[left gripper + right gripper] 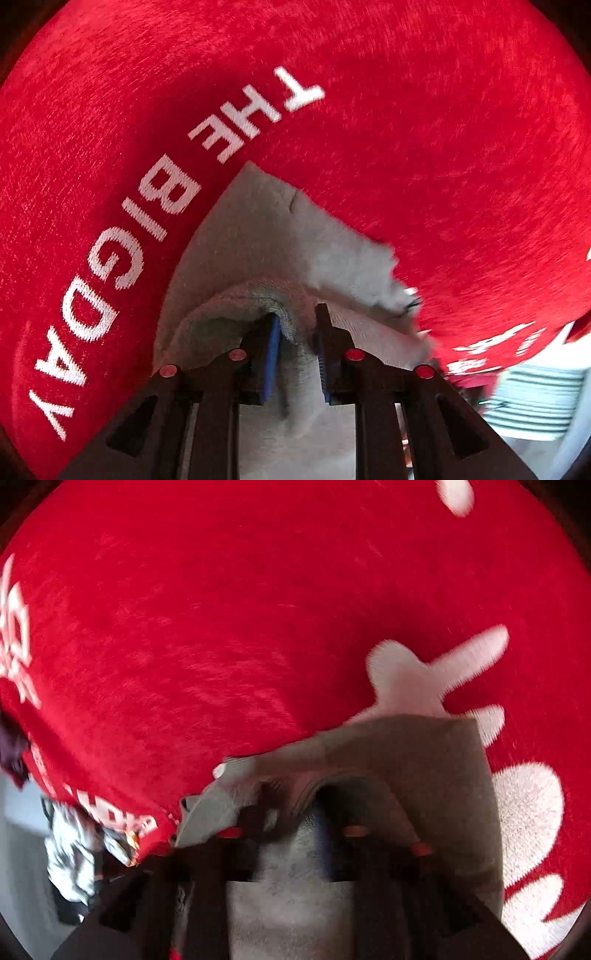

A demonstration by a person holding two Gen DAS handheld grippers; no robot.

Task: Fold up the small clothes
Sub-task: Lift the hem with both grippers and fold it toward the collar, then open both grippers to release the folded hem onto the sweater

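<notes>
A small grey garment (266,229) lies on a red fleece blanket (406,147) with white lettering. My left gripper (297,325) points down at the garment's ribbed hem. Its blue pads stand a little apart, with the hem bunched against the left pad (273,350) and clear of the right one. In the right wrist view, which is blurred, the same grey garment (424,760) arches over my right gripper (295,808). Its jaws stand well apart with grey cloth lying between them and neither pad pressing on it. The red blanket (184,627) fills the rest of that view.
The blanket's edge runs along the lower right of the left wrist view, with a pale striped object (535,398) beyond it. In the right wrist view a patterned black-and-white cloth heap (70,849) and something dark purple (11,753) sit off the blanket's lower left edge.
</notes>
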